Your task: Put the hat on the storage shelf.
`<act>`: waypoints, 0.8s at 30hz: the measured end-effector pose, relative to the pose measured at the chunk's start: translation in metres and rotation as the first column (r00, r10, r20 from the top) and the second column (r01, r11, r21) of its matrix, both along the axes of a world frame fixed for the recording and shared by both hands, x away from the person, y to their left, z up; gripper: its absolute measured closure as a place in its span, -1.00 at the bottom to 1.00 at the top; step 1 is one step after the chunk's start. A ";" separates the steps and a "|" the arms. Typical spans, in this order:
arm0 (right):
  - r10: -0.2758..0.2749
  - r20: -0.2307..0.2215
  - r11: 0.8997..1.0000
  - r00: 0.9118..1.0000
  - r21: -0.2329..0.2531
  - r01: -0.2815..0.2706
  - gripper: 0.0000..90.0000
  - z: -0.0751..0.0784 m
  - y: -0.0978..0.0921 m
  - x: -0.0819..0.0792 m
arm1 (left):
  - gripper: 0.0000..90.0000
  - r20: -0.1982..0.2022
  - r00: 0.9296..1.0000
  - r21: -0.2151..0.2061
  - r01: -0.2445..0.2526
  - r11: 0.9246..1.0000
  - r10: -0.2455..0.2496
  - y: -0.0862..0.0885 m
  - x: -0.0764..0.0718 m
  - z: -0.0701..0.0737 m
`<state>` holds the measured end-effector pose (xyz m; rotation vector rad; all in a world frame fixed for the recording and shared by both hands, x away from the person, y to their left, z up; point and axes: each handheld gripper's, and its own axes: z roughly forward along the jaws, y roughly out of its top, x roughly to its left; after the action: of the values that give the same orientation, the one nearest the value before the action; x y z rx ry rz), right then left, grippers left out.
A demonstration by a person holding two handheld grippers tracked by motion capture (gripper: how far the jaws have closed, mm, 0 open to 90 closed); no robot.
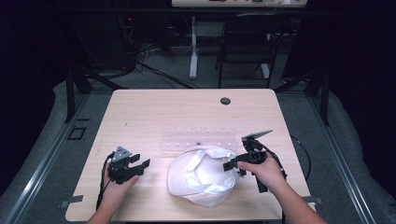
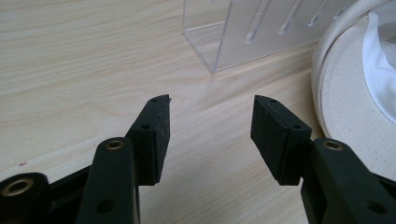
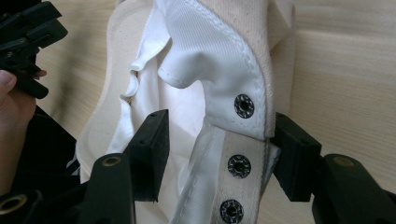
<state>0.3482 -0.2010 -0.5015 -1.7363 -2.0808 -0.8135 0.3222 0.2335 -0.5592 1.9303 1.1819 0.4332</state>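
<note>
At the left of the high view, the left gripper (image 1: pixel 141 166) is held low over the table (image 1: pixel 154 112) by a hand (image 1: pixel 114 184) whose forearm enters from the bottom edge; it is pointed rightward toward the white cap (image 1: pixel 205 175) and is kept apart from it. In the left gripper view its jaws are seen spread wide with nothing between them, bare wood beneath, and the clear acrylic rack (image 2: pixel 261 32) ahead. The cap is laid upside down at the table's front centre, just in front of the rack. At the right, the right gripper (image 1: pixel 232 164) is angled leftward by the right hand (image 1: pixel 261 170). Its jaws are parted around the cap's snap strap (image 3: pixel 240 140), the right jaw touching it, not clamped.
</note>
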 end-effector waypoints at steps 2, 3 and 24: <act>-0.007 -0.004 1.000 1.000 0.004 0.007 -0.03 0.004 0.001 -0.001 | 0.06 0.000 1.000 0.000 0.000 1.000 0.000 0.000 0.000 0.000; 0.001 -0.004 1.000 1.000 0.010 -0.001 -0.03 0.007 0.001 -0.001 | 0.06 0.000 1.000 0.000 0.000 1.000 0.000 0.000 0.000 0.000; 0.019 -0.058 1.000 0.998 0.022 -0.018 0.70 0.032 0.007 0.005 | 0.06 0.005 1.000 -0.005 0.000 1.000 0.000 0.000 0.000 0.001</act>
<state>0.3529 -0.1939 -0.4696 -1.7067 -2.0395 -0.7680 0.3218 0.2338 -0.5583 1.9238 1.1789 0.4347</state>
